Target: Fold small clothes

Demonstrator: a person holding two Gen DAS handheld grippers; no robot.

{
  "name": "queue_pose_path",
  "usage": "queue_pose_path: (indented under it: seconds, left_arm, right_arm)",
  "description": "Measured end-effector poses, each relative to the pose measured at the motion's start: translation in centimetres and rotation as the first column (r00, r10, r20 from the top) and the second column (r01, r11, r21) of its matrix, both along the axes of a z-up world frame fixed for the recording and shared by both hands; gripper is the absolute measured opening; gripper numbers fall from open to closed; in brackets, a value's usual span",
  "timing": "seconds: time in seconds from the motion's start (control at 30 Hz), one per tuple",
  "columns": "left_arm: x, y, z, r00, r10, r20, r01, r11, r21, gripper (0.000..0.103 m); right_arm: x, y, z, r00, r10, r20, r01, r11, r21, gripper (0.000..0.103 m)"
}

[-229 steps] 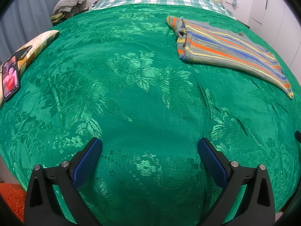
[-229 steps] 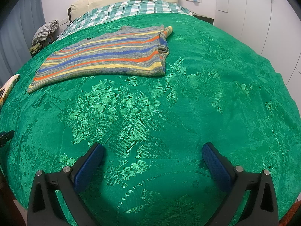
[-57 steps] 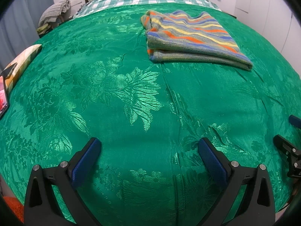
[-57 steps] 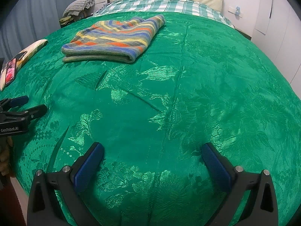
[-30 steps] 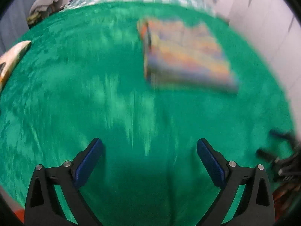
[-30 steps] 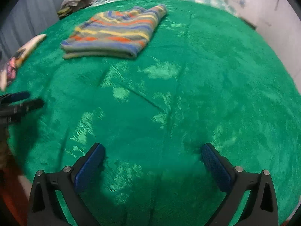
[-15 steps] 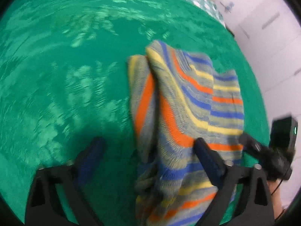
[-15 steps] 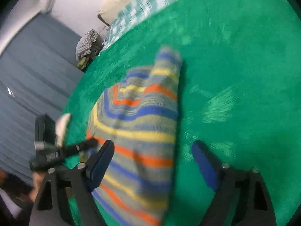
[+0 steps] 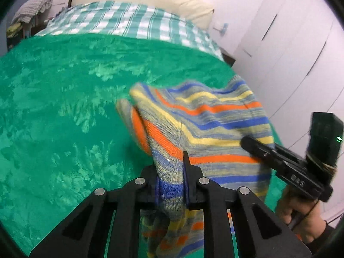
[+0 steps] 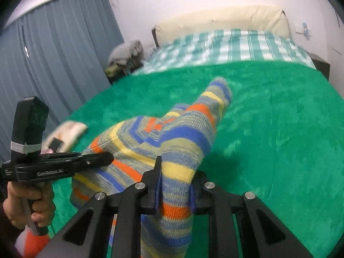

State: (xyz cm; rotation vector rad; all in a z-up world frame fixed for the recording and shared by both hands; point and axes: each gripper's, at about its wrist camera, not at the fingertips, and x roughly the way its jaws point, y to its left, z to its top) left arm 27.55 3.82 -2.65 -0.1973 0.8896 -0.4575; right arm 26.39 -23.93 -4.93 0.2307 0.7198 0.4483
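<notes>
A: Where is the knitted sweater with orange, blue, yellow and grey stripes (image 9: pixel 206 124)?

B: Lifted off the bed, bunched and hanging between the two tools, with one striped end trailing toward the bedspread.

A: And the left hand-held gripper (image 9: pixel 171 185)?

B: Closed on a thick fold of the sweater, blue pads pressed into the knit. The right hand-held gripper (image 10: pixel 174 191) is clamped on another fold (the cloth spills over and below its jaws).

A: Can each tool be seen from the other side?

B: Yes. In the left view the right one reaches in against the sweater's edge, held by a bare hand (image 9: pixel 301 217).

A: What lies underneath?

B: A green bedspread with a shiny floral weave (image 9: pixel 64 99), then a green-and-white checked sheet (image 9: pixel 129 21) and a cream headboard (image 10: pixel 221 21). Grey pleated curtains (image 10: pixel 53 64) hang on the left.
</notes>
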Motion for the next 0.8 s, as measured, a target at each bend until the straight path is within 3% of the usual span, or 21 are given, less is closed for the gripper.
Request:
queue_pose_path:
  seconds: [0.03,0.07,0.1,0.13,0.17,0.2,0.23,0.27,0.3,0.37,0.47,0.53,0.7,0.8]
  left_arm:
    - [0.2,0.0,-0.9,0.999,0.003,-0.044,-0.003,1.0,-0.007,0.025]
    - [0.6,-0.1,-3.0,0.993,0.008,-0.119,-0.007,1.0,0.009,0.041]
    - [1.4,-0.2,-5.0,0.984,0.03,-0.174,-0.022,0.999,0.047,0.056]
    - [1.3,0.1,-7.8,0.969,0.091,-0.232,-0.061,0.989,0.135,0.055]
    - [0.4,0.8,-10.0,0.952,0.155,-0.264,-0.095,0.969,0.226,0.047]
    - [-0.7,1.4,-10.7,0.947,0.186,-0.261,-0.114,0.957,0.267,0.044]
    - [-2.8,2.0,-10.7,0.954,0.199,-0.226,-0.13,0.949,0.289,0.046]
    - [-5.3,2.4,-10.1,0.966,0.198,-0.168,-0.141,0.943,0.301,0.058]
    - [-7.4,2.4,-9.3,0.973,0.202,-0.114,-0.156,0.934,0.321,0.079]
    - [-11.9,1.8,-7.2,0.974,0.223,0.027,-0.218,0.904,0.367,0.101]
    - [-16.4,0.0,-4.5,0.964,0.205,0.167,-0.255,0.891,0.377,0.102]
    - [-17.2,-1.1,-3.1,0.964,0.199,0.176,-0.254,0.884,0.393,0.102]
    - [-19.2,-3.4,-0.7,0.945,0.247,0.216,-0.321,0.83,0.456,0.102]
    - [-21.6,-3.1,-0.2,0.94,0.268,0.211,-0.336,0.834,0.438,0.102]
  right_arm:
    - [0.4,-0.2,-0.1,1.0,-0.002,-0.024,0.003,1.0,0.024,0.021]
    - [1.1,-0.7,-1.6,0.995,-0.011,-0.095,0.014,0.999,0.036,0.023]
    - [1.4,-1.0,-2.6,0.989,-0.017,-0.146,0.021,1.0,0.023,0.039]
    - [1.7,-1.6,-5.6,0.969,-0.073,-0.237,0.058,0.996,-0.069,0.07]
    - [1.2,-2.1,-7.7,0.95,-0.14,-0.281,0.094,0.981,-0.172,0.083]
    - [-0.2,-2.8,-8.9,0.938,-0.183,-0.294,0.112,0.964,-0.24,0.088]
    - [-2.0,-3.4,-9.4,0.939,-0.191,-0.285,0.113,0.957,-0.269,0.088]
    - [-4.0,-3.7,-9.4,0.945,-0.192,-0.264,0.109,0.948,-0.298,0.089]
    - [-6.0,-3.7,-9.3,0.949,-0.202,-0.244,0.109,0.932,-0.346,0.094]
    - [-9.7,-3.1,-8.5,0.955,-0.223,-0.193,0.124,0.897,-0.424,0.103]
    - [-13.9,-1.8,-6.1,0.962,-0.242,-0.124,0.157,0.867,-0.473,0.103]
    - [-16.1,-0.6,-4.0,0.96,-0.269,-0.071,0.205,0.856,-0.475,0.103]
    - [-20.1,0.9,0.6,0.958,-0.286,-0.027,0.249,0.874,-0.417,0.103]
    - [-21.7,1.6,2.3,0.965,-0.261,-0.027,0.228,0.885,-0.406,0.103]
